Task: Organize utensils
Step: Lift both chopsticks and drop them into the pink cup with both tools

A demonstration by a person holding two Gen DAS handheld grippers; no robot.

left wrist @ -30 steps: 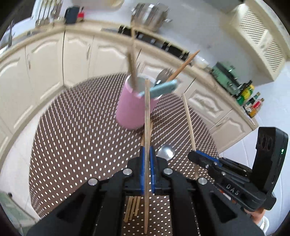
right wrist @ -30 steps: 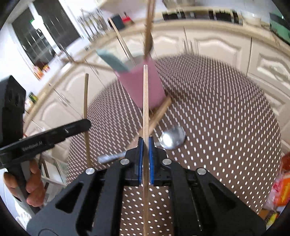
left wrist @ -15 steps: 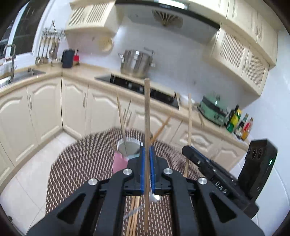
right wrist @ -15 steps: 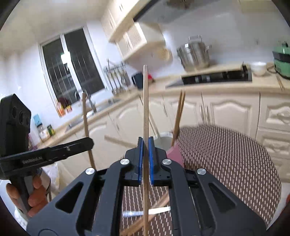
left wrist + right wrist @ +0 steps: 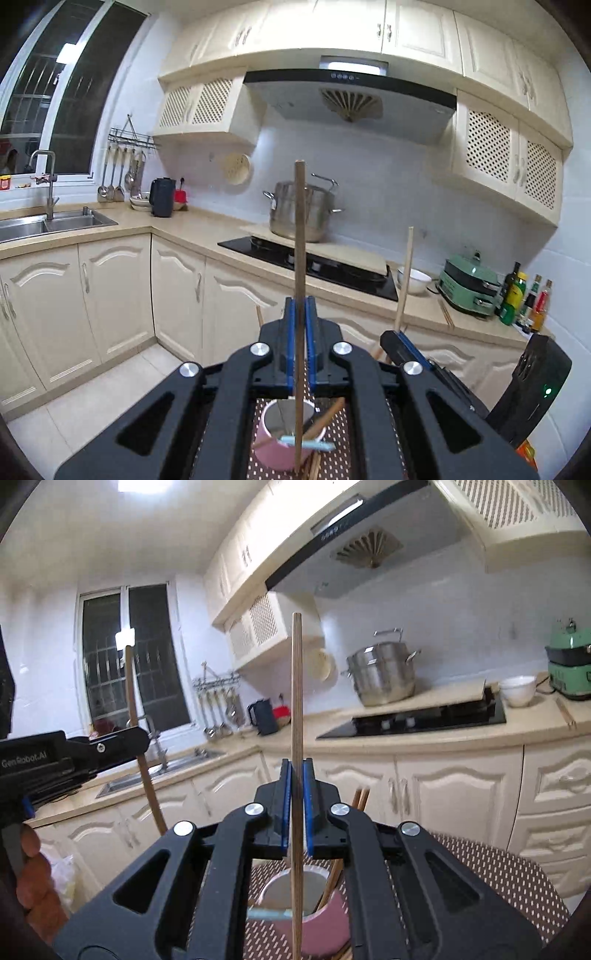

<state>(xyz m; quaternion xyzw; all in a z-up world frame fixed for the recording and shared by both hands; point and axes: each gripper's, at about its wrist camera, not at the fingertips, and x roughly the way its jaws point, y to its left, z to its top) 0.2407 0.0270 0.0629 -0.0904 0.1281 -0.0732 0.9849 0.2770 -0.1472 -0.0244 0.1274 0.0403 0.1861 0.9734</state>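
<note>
My left gripper (image 5: pixel 300 314) is shut on a wooden chopstick (image 5: pixel 299 236) held upright, its lower end over the pink cup (image 5: pixel 280 452). My right gripper (image 5: pixel 296 775) is shut on another wooden chopstick (image 5: pixel 296 686), also upright above the pink cup (image 5: pixel 317 923). The cup stands on the brown dotted table (image 5: pixel 509 882) and holds chopsticks and a light blue handle (image 5: pixel 314 443). Each gripper shows in the other's view: the right one (image 5: pixel 406 343) at the right, the left one (image 5: pixel 110 744) at the left.
Cream kitchen cabinets (image 5: pixel 110 295) and a counter with a sink (image 5: pixel 48 221), a hob (image 5: pixel 314 262) with a steel pot (image 5: pixel 301 212), a white bowl (image 5: pixel 417 278) and a green cooker (image 5: pixel 471 286) stand behind the table. Loose chopsticks (image 5: pixel 314 467) lie beside the cup.
Both grippers have tilted up from looking down at the table to level, bringing their chopsticks upright over the cup. The cup now sits low between the gripper arms in both views.
</note>
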